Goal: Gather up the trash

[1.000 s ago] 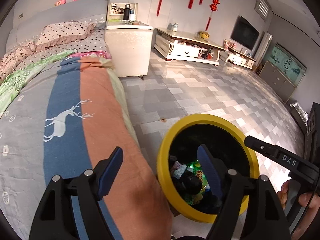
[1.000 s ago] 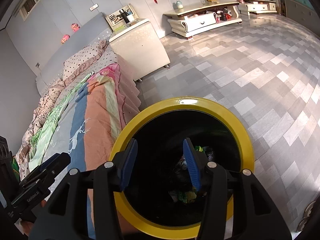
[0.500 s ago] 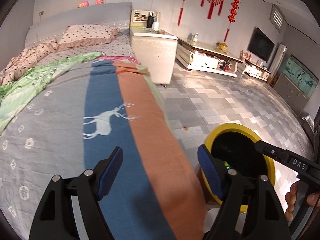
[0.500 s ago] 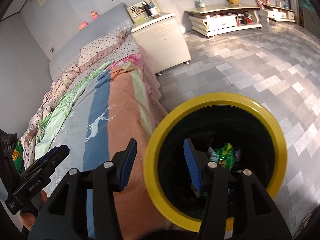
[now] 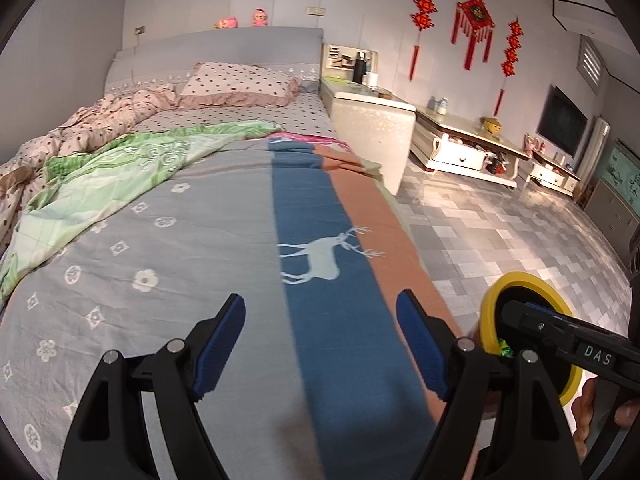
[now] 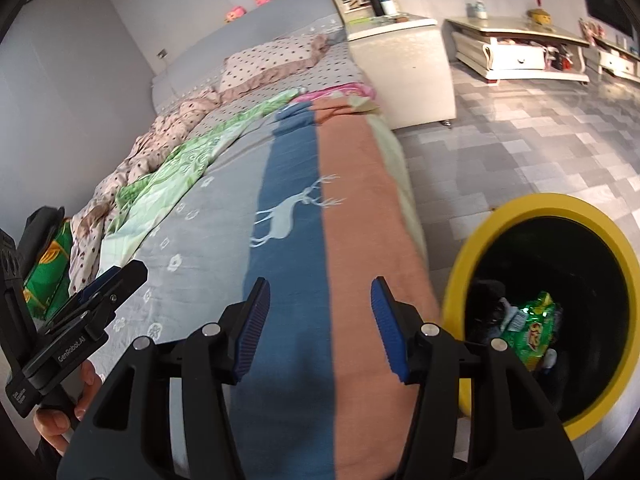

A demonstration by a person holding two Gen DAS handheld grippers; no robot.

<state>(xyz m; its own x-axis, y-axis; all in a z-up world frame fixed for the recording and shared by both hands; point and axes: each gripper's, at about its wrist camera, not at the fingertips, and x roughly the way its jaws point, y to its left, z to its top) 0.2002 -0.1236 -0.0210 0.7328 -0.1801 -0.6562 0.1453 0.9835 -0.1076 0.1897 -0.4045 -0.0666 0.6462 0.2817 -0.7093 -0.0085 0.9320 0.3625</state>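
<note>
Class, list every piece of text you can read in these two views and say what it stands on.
"DAS": side of the right gripper.
"GenRobot.AI": side of the left gripper.
Green snack bag in the bin: logo too blurred.
Red wall ornament: character unreadable.

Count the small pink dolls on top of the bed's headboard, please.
2. One pink doll sits left on the headboard top, the other doll just right of it. None seems hidden.
</note>
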